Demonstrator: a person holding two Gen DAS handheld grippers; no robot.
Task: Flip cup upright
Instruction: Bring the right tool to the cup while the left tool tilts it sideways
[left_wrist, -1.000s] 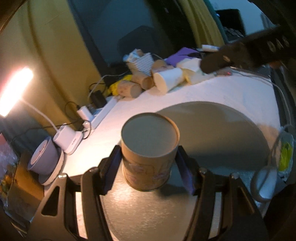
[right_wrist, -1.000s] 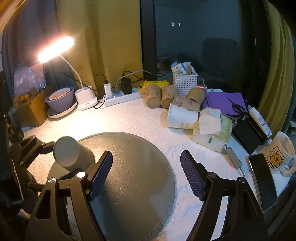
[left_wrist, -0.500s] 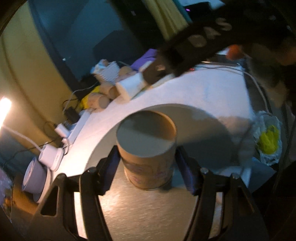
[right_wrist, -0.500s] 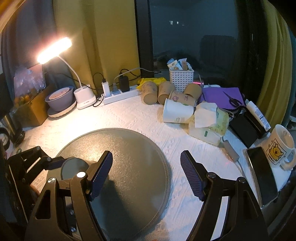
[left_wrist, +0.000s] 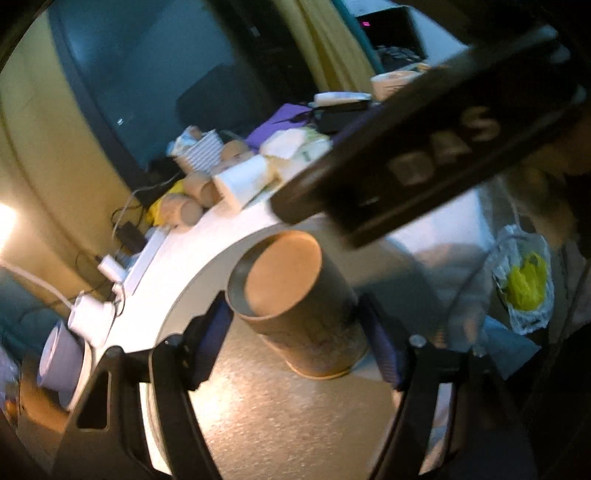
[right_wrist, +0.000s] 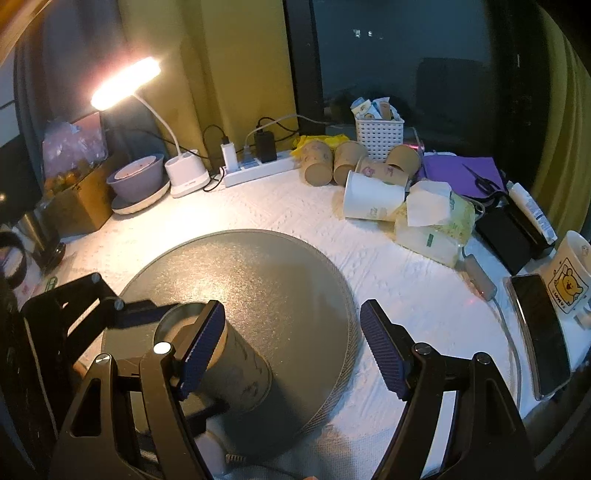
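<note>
1. Left tool (left_wrist: 295, 332) is pinching the cup (left_wrist: 295, 306) and is now tipping it; a second ago it was standing base-up, so the flip is getting underway.
2. Cup is hanging tilted just above the round grey mat (right_wrist: 288, 280), closed base still pointing up, brown paper with faint print.
3. Right tool (right_wrist: 291, 347) is idling spread, empty, over the mat's near edge.

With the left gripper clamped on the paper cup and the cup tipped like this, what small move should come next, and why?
Probably keep rolling the left gripper so the paper cup turns further toward upright. Its closed base faces up toward the camera and its open rim points down at the round grey mat, so it is only tilted, not flipped. The right gripper is open and holds nothing, so it need not act.
</note>
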